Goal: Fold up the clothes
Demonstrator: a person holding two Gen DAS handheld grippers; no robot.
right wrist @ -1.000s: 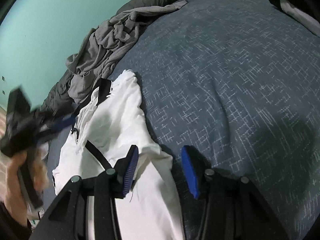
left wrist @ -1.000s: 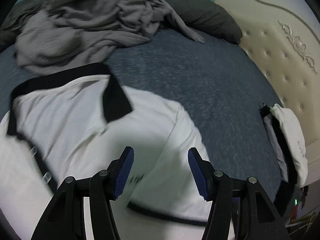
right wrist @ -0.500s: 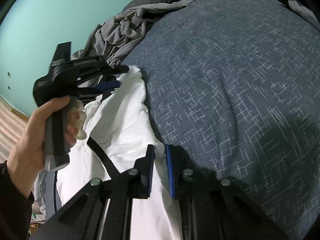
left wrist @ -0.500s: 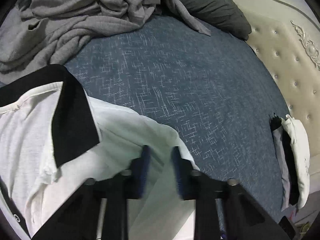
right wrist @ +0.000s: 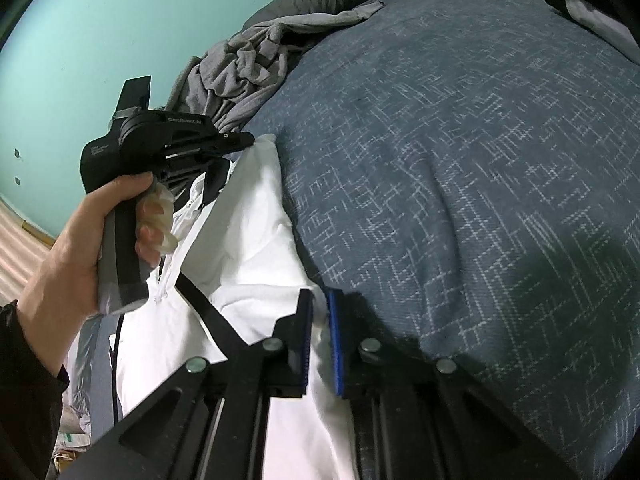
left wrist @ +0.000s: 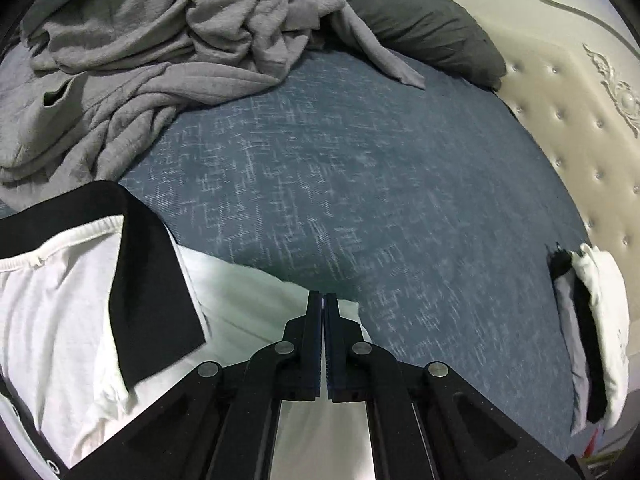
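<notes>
A white shirt (left wrist: pixel 60 300) with a black collar (left wrist: pixel 152 280) lies at the near edge of the blue bedcover (left wrist: pixel 360 180). My left gripper (left wrist: pixel 323 300) is shut on the shirt's far edge, just right of the collar. The right wrist view shows the same shirt (right wrist: pixel 248 240) stretched along the bed's side, with the left gripper (right wrist: pixel 246 140) held by a hand (right wrist: pixel 68 252) at its far end. My right gripper (right wrist: pixel 320 300) is closing its jaws on the shirt's near edge, and white fabric is pinched between the blue pads.
A crumpled grey garment (left wrist: pixel 140 40) is heaped at the back left, against a dark pillow (left wrist: pixel 420 28). A cream tufted headboard (left wrist: pixel 580 100) runs along the right. Folded black-and-white clothes (left wrist: pixel 600 320) sit at the right edge. A teal wall (right wrist: pixel 100 20) stands behind.
Both grippers went from open to shut on the white shirt. The left one moved forward to the shirt's edge beside the collar. The right one stayed put.
</notes>
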